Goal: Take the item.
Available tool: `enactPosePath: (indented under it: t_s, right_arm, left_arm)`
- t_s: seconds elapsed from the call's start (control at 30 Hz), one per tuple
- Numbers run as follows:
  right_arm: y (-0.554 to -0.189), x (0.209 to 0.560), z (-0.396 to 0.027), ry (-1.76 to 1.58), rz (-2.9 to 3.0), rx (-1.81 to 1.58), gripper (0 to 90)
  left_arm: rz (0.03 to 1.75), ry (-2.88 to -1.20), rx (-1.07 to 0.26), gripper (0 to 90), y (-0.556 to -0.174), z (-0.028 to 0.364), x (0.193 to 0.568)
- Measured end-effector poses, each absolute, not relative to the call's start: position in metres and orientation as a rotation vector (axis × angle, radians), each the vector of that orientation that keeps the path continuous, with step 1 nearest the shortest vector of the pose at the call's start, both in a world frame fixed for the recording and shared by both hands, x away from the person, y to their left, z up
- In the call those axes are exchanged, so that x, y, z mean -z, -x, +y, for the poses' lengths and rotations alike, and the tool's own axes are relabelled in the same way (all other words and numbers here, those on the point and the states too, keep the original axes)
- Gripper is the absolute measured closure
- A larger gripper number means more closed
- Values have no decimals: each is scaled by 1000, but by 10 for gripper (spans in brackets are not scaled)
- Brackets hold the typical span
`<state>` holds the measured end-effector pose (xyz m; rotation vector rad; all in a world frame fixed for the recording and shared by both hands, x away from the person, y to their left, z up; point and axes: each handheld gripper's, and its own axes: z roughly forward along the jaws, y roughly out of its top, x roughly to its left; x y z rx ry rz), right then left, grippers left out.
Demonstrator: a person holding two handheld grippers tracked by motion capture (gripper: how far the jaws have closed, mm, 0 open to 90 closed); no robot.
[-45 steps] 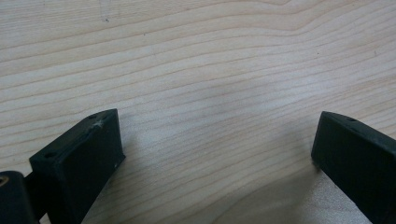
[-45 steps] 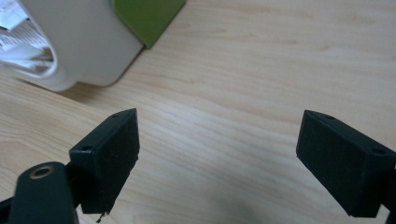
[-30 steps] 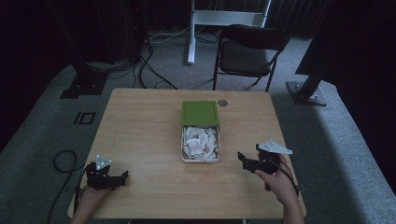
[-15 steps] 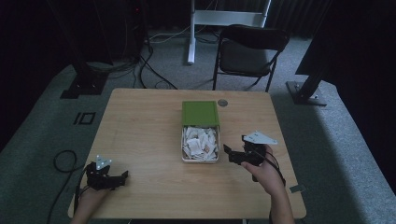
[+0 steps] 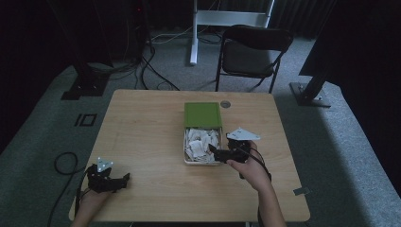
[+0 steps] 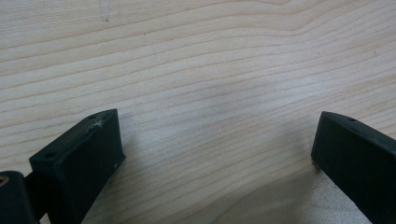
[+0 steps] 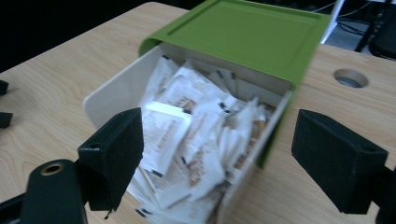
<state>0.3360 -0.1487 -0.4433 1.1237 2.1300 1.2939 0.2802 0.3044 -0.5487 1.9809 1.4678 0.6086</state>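
Reaching over the near right corner of the box [image 5: 202,142], the right gripper [image 5: 215,152] has its jaws spread wide; in the right gripper view one jaw hangs over the packets and the other sits outside the box's right wall, nothing held between them. The left gripper [image 5: 124,178] lies low on the table [image 5: 142,127] near its front left corner, well apart from the box, jaws also wide and empty, with bare wood grain between them in the left gripper view.

The table is pale wood with a round cable hole [image 5: 225,103] close to its far edge, just beside the box's lid. The room around it is dim: grey carpet, black drapes, loose cables [image 5: 151,71] on the floor.

Counted: one white box, one green lid [image 5: 202,114] slid back over its far half, a heap of white paper packets [image 7: 196,135] too jumbled to number, two grippers, one folding chair [image 5: 253,54] beyond the far edge, one white stand leg [image 5: 194,33] left of the chair.

The box stands at the table's middle, right of centre. Open wood spreads to its left and along the front edge between the two hands; a narrower strip remains on the right, where the right hand [image 5: 250,172] rests.
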Motion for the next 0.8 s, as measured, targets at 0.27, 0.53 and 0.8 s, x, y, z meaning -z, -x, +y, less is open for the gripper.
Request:
enactPosePath:
  t_s: [0.27,0.53,0.8]
  right_arm:
    - [-340,446,-130,-1094,2163,-1299,169]
    - [-342,454,-108,-1069,2221,-1295,220]
    - [-345,466,-89,-1077,2234,-1265,300]
  left_arm:
    - [1468,-1981,-609,28,-280,304,549]
    - [1467,-1984,-608,27,-280,305,549]
    - [1469,-1979,-608,27,-280,304,549]
